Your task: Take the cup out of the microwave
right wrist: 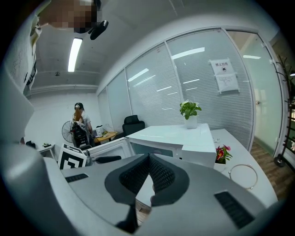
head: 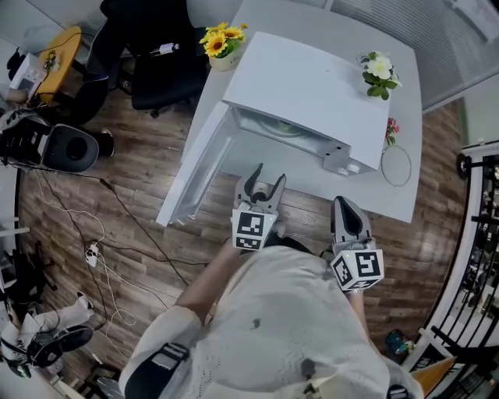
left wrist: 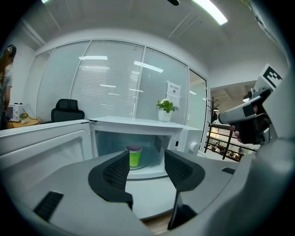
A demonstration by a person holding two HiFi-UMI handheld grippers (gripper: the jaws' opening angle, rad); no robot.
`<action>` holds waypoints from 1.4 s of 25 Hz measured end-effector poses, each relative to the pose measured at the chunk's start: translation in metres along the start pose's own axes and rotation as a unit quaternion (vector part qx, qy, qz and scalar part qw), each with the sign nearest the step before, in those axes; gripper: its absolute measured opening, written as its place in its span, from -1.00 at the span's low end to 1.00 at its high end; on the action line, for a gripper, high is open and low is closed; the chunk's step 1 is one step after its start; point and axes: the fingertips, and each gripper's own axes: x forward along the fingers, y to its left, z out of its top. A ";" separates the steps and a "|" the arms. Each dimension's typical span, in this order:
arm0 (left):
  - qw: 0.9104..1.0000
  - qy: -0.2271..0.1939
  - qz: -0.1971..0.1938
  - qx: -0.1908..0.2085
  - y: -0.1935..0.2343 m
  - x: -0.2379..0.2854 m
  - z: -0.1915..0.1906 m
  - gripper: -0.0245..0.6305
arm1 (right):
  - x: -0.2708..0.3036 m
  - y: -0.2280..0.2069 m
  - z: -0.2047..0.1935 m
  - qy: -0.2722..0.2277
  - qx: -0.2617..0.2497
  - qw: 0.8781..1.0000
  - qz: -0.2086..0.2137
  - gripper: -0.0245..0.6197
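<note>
A green cup [left wrist: 134,156] with a dark lid stands upright inside the white microwave [head: 312,93], seen through the jaws in the left gripper view. The microwave door [head: 204,167] hangs wide open to the left. My left gripper [head: 263,185] is open with nothing between its fingers, and it points into the oven cavity from in front, well short of the cup. My right gripper [head: 348,212] is shut and empty, held to the right, before the table's front edge. In the head view the microwave's top hides the cup.
The microwave stands on a white table [head: 312,23] with yellow flowers [head: 222,43], a white-flowered pot [head: 378,74], pink flowers [head: 391,128] and a wire ring [head: 396,165]. A black office chair [head: 160,54] stands at the back left. Cables lie on the wooden floor [head: 101,257].
</note>
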 end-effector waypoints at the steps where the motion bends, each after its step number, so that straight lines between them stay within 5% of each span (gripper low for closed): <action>1: 1.000 0.003 0.000 -0.001 0.005 0.007 -0.002 -0.20 | 0.006 -0.001 0.000 0.003 0.001 1.000 -0.002 -0.90; 35: 0.996 0.088 -0.019 -0.013 0.057 0.180 -0.063 -0.07 | 0.113 -0.034 -0.009 0.058 0.030 0.998 -0.015 -0.90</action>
